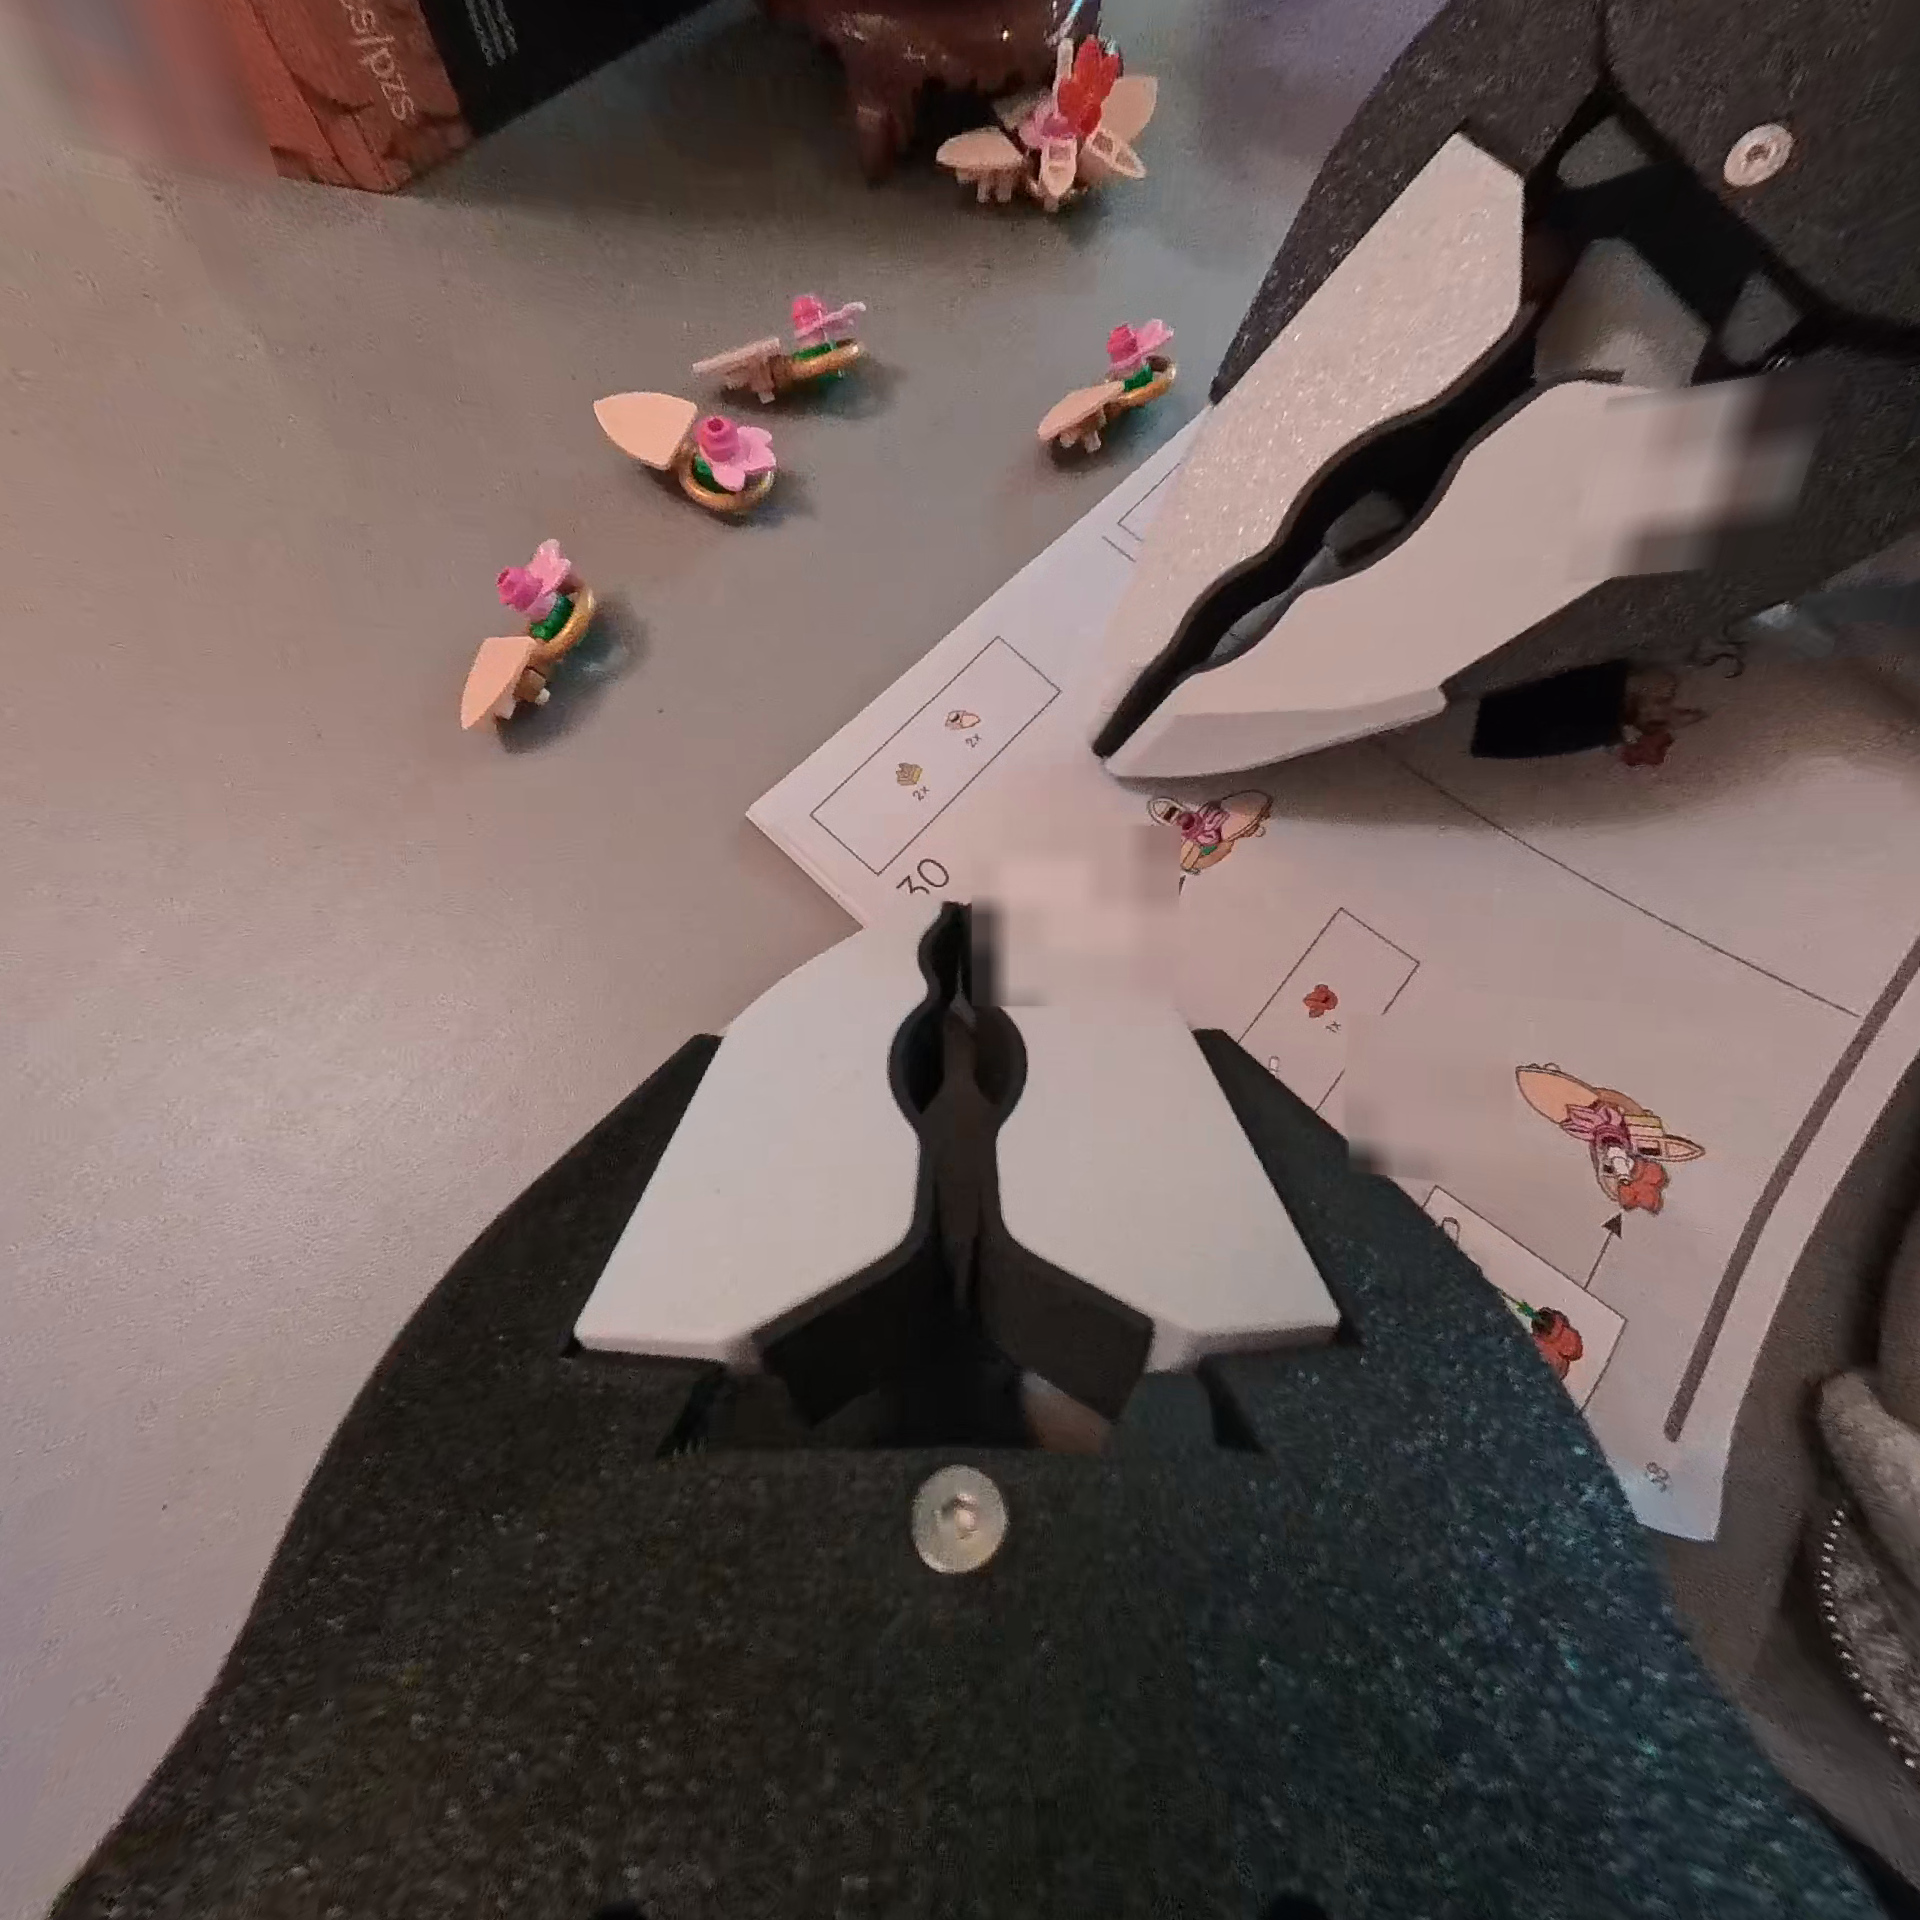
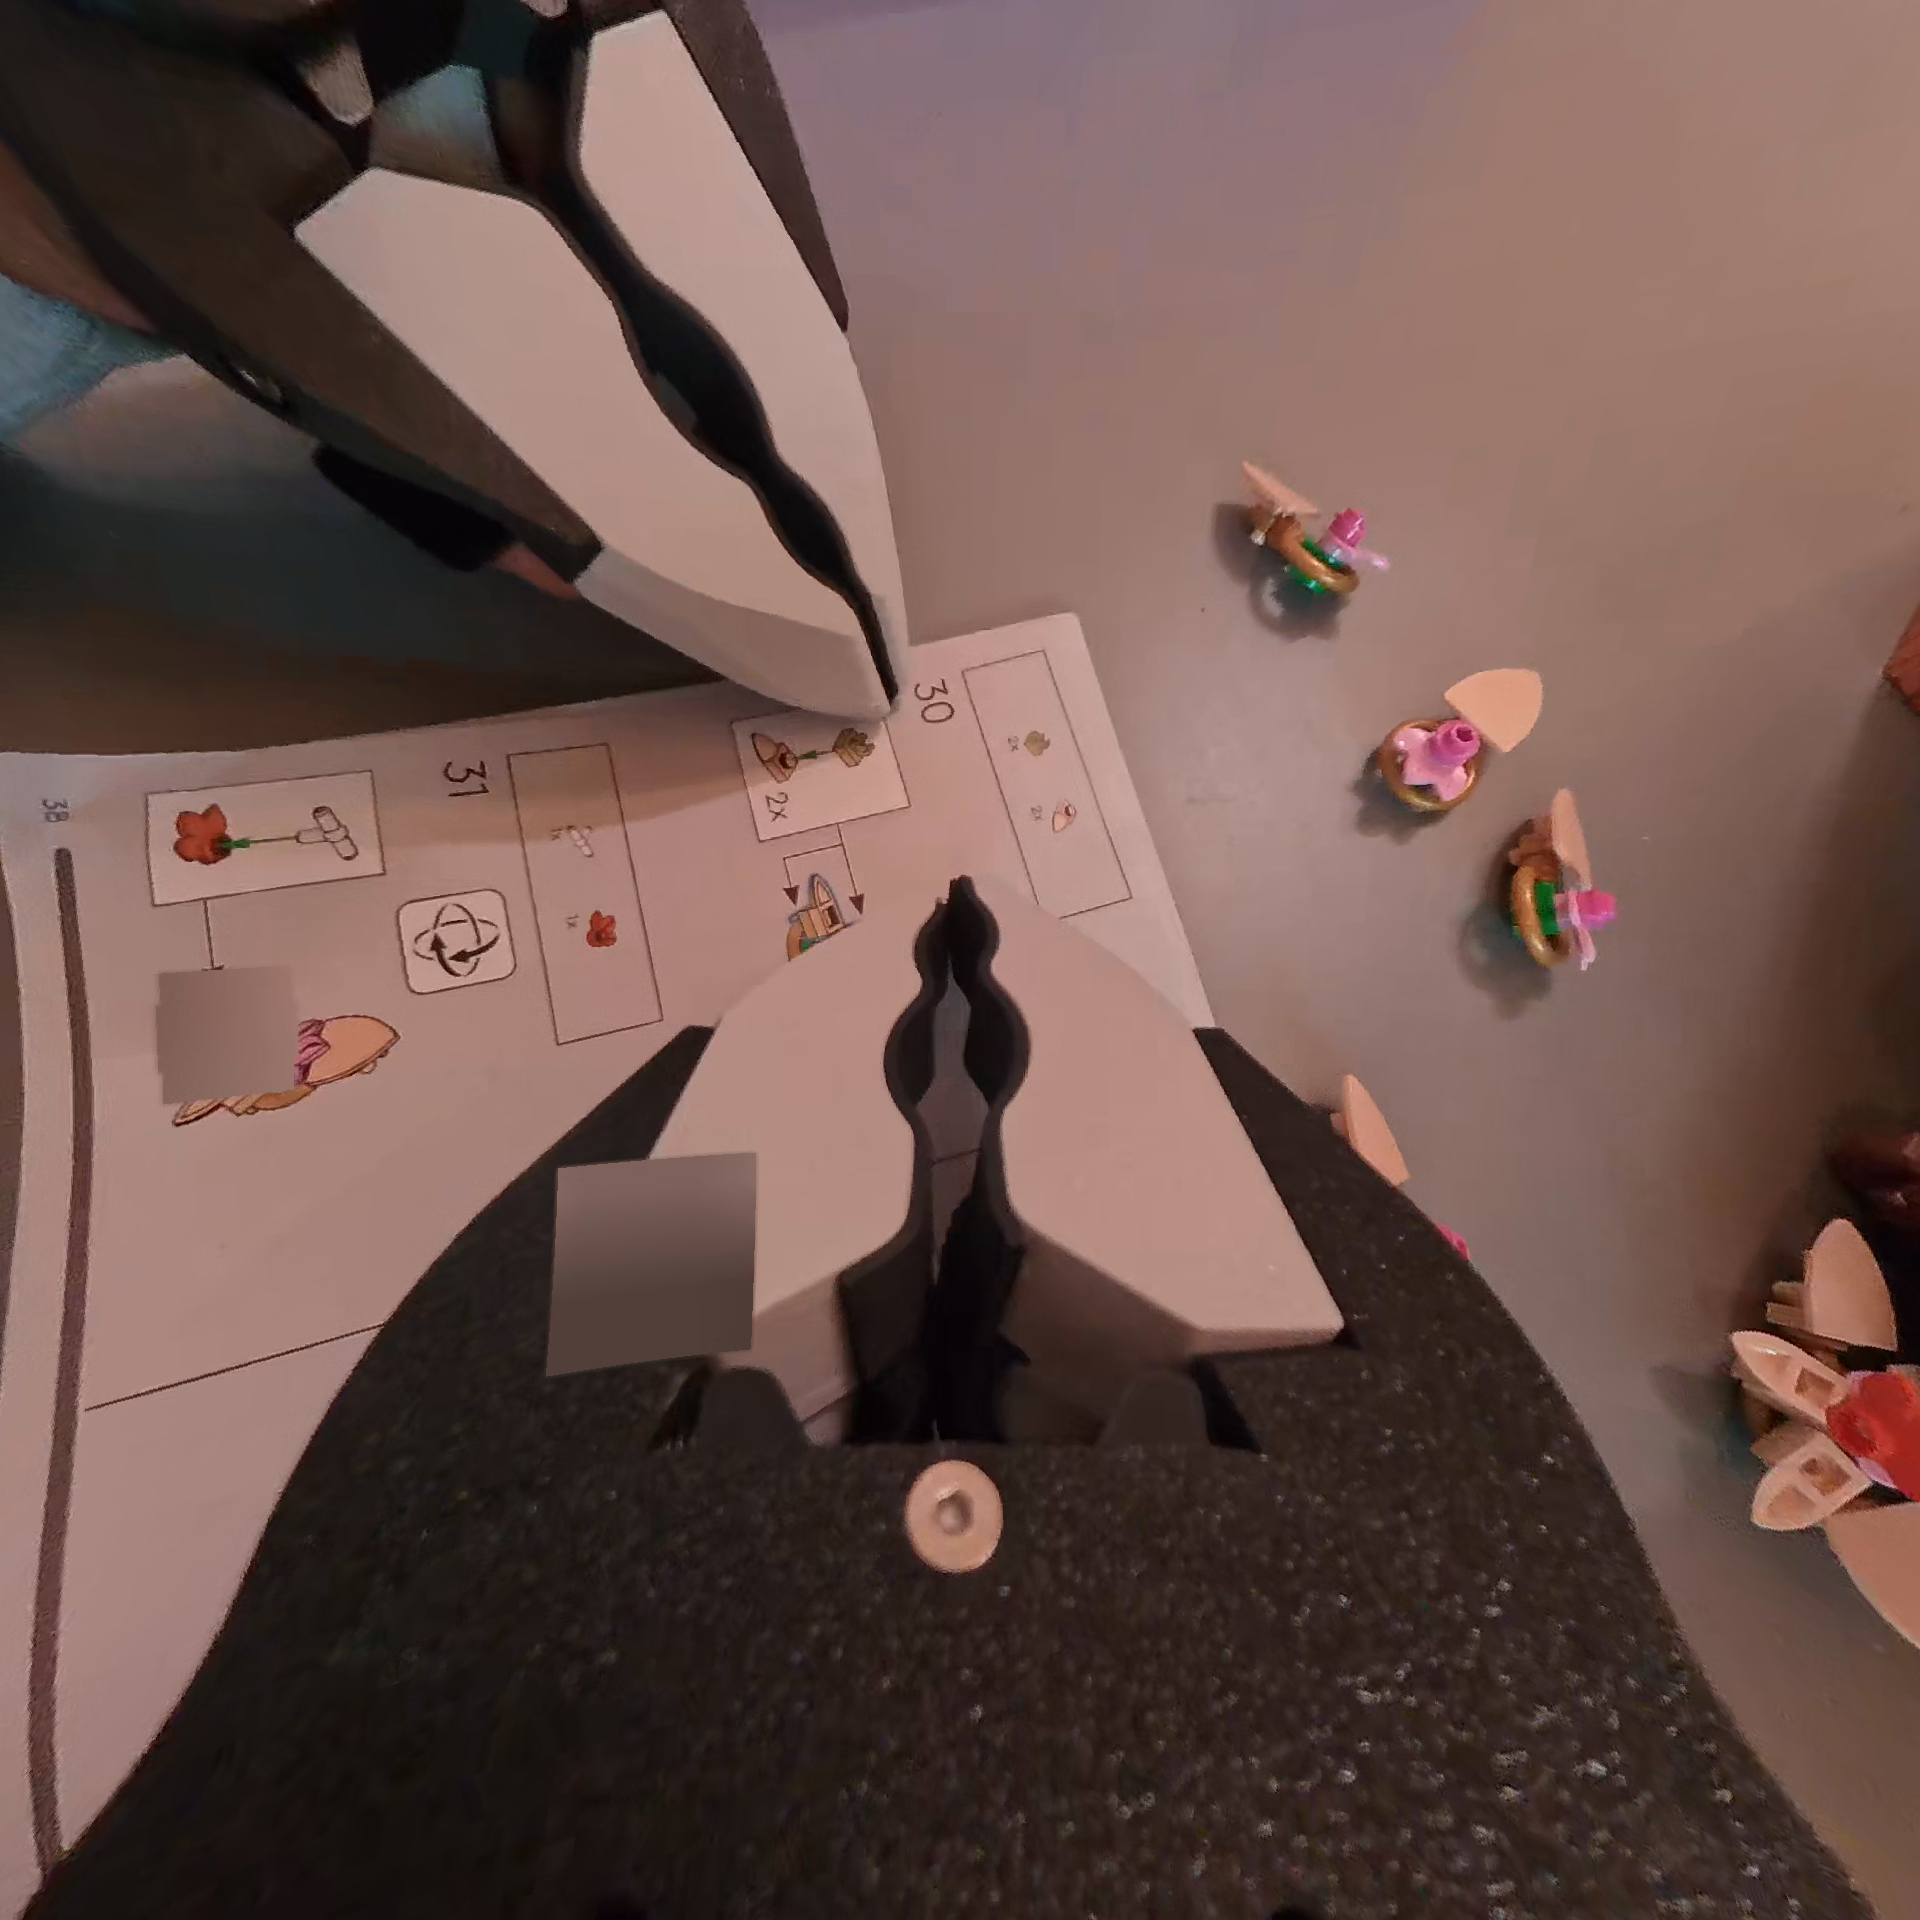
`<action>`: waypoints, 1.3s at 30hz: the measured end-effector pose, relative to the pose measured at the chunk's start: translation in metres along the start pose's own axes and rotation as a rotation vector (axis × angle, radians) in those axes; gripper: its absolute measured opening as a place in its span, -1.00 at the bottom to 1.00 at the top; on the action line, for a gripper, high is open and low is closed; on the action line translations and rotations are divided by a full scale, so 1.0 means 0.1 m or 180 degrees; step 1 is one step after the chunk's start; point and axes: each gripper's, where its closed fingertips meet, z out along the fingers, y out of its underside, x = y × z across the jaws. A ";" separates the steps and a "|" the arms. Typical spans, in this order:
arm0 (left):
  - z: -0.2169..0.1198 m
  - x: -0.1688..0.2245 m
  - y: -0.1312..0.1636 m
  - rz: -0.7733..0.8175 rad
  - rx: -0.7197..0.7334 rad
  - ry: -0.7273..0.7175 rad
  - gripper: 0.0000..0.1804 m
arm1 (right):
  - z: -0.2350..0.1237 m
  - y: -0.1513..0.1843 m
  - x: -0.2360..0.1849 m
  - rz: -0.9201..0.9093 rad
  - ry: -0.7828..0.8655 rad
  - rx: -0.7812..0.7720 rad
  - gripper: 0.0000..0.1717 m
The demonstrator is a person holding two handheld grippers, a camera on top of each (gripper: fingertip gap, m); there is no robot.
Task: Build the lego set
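Four small pink flower assemblies (image 1: pixel 727 457) lie on the grey table (image 1: pixel 260 935), left wrist view; left gripper (image 1: pixel 951 914) closed, bare, over the instruction booklet (image 1: pixel 1455 935). Right wrist view: right gripper (image 2: pixel 958 888) closed, bare, above the booklet; left gripper's tip touches the page.

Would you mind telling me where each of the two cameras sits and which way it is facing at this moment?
Left wrist view: sits on the left gripper, looking along its shut fingers at the instruction booklet and grey table; the right gripper enters from upper right.
Right wrist view: sits on the right gripper, looking down at the same booklet; the left gripper enters from upper left, tips on the page.
Shared: booklet, both empty shut grippers, small pink flower pieces.
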 end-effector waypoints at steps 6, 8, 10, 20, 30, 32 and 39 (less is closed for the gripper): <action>0.00 0.00 0.00 -0.0042 0.0002 0.0036 -1.00 | 0.00 0.00 0.00 -0.0029 0.0021 0.0000 -1.00; 0.00 0.00 0.00 -0.0029 0.0002 0.0025 -1.00 | 0.00 0.00 0.00 -0.0033 0.0026 0.0000 -1.00; 0.00 0.00 0.00 -0.0021 0.0002 0.0020 -1.00 | 0.00 0.00 0.00 -0.0031 0.0023 0.0001 -1.00; 0.00 0.01 0.00 0.0000 0.0003 0.0021 -0.98 | -0.19 -0.19 0.03 -0.0004 0.0110 0.0492 -1.00; -0.01 -0.01 -0.01 0.0071 0.0024 -0.0086 -0.92 | -2.23 0.56 0.73 0.0530 0.1481 0.0278 -0.50; -0.02 0.00 -0.02 0.0096 0.0049 -0.0085 -0.92 | -2.81 0.96 0.88 0.0735 0.2054 0.0011 -0.52; -0.12 -0.20 -0.10 -0.0220 0.0347 -0.0393 -0.92 | -3.60 2.15 0.94 0.1441 0.2599 -0.0668 -0.51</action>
